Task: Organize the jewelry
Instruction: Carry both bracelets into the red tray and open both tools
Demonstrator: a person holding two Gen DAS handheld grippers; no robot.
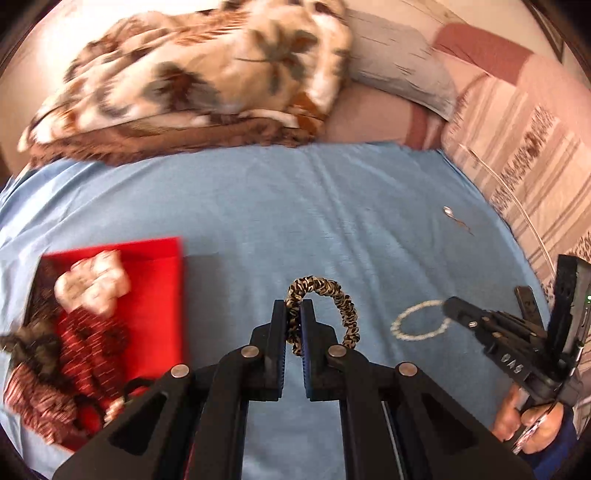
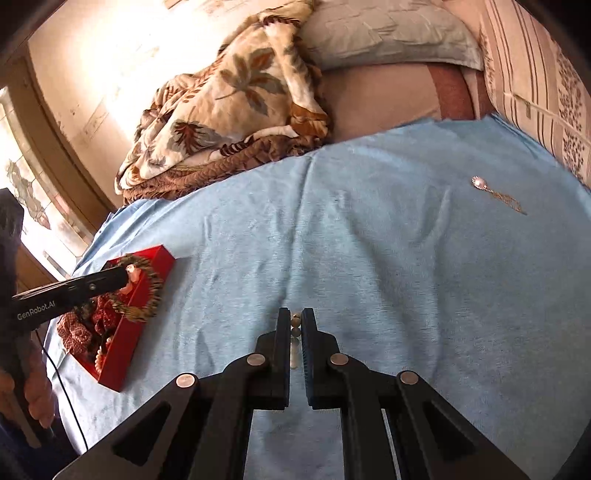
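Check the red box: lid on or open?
Open. The red box shows no lid in either view; scrunchies and beads sit exposed inside, and the left gripper holds a leopard-print scrunchie near it.

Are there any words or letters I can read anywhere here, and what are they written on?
"GenRobot.AI" in white, on the side of the left gripper, seen from the right wrist view.
Raised letters on the right gripper body, seen upside down from the left wrist view: too unclear to read.
Nothing readable on the red box, the blue sheet or the blanket.

Home bedroom, bed with blue sheet (image 2: 369,240), floral blanket (image 2: 229,122), grey pillow (image 2: 388,33)
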